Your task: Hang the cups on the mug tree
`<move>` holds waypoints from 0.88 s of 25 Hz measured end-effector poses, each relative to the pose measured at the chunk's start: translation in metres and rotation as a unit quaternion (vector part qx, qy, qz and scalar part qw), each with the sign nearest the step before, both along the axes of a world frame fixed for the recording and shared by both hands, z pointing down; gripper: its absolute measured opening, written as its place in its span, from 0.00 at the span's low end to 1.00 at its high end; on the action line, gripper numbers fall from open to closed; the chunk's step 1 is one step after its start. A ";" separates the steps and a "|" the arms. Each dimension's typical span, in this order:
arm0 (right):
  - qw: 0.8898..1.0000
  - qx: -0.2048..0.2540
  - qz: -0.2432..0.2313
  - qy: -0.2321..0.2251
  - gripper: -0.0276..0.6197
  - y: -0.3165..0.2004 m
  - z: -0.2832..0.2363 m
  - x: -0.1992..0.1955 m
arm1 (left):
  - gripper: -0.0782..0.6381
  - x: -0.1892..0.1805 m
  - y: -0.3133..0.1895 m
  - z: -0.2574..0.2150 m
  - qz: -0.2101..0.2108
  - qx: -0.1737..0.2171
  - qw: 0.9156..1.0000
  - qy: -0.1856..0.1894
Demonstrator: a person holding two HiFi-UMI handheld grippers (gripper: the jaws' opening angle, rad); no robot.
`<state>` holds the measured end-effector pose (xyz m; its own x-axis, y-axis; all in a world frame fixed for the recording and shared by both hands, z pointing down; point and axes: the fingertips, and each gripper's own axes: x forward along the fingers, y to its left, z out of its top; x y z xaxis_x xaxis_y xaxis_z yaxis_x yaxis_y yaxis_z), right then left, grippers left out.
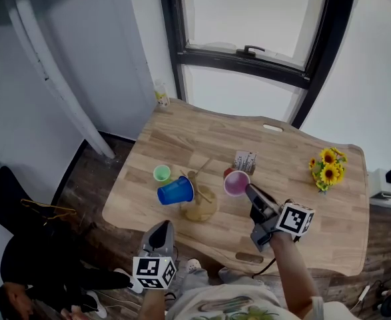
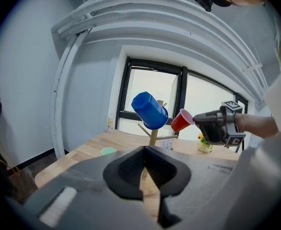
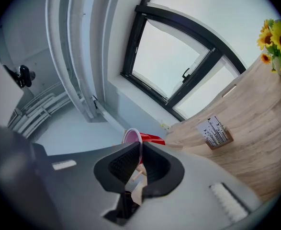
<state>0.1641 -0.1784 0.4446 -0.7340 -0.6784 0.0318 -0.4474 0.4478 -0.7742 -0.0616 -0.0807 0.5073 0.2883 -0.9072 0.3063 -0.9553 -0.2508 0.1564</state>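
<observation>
Left gripper (image 1: 161, 231) hangs at the near edge of the counter (image 1: 302, 205), well short of the cups. Its fingers (image 2: 130, 164) are together with nothing between them.

Green cup (image 1: 162, 173) stands upright on the counter, mouth up, just left of and behind the blue cup.

Blue cup (image 1: 176, 191) hangs on a left peg of the tree. Its long axis is tilted, with the base up and out to the left and the mouth down toward the trunk.

Tree (image 2: 153, 135) stands on a round base at mid-counter. Bare pegs slant upward on its right side, between the trunk and the red cup.

Red cup (image 1: 236, 183) is held in the air just right of the tree, clear of the counter. In the left gripper view its long axis slants, with the base down toward the pegs and the mouth up toward the right gripper (image 1: 250, 192).

Right gripper fingers (image 3: 123, 164) are clamped on the red cup's rim, one inside the mouth and one outside.

Printed box (image 1: 246, 161) stands on the counter just behind the red cup. Sunflowers (image 1: 328, 167) stand near the right edge, well apart from the tree.
</observation>
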 end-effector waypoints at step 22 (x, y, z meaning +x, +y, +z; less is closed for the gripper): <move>0.989 0.108 0.052 0.091 0.07 -0.039 -0.055 -0.012 | 0.12 -0.010 0.011 -0.013 -0.020 0.017 1.000 -0.001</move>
